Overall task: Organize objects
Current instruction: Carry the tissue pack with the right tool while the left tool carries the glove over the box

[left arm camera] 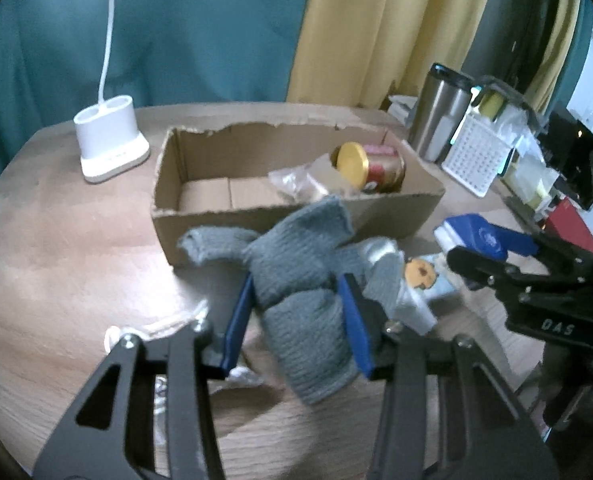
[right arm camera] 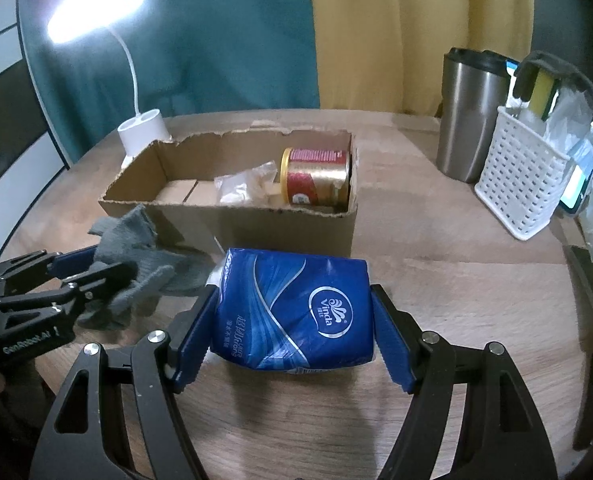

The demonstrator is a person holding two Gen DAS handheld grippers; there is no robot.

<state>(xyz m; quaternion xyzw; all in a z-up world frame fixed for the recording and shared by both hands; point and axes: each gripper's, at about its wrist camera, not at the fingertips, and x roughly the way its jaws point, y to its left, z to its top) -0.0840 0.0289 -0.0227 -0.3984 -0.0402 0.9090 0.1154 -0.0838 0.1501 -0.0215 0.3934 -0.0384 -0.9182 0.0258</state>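
Risk lay in both grips. My left gripper [left arm camera: 296, 320] pinched the grey knit glove [left arm camera: 300, 276] just before the cardboard box [left arm camera: 296, 216], fingers dangling to snag its rim. My right gripper [right arm camera: 292, 332] clamped the blue tissue pack [right arm camera: 296, 308]; soft wrapping could slip.

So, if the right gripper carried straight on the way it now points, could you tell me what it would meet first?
Probably the near wall of the cardboard box, which stands just beyond the blue tissue pack that the right gripper holds; depth is uncertain.
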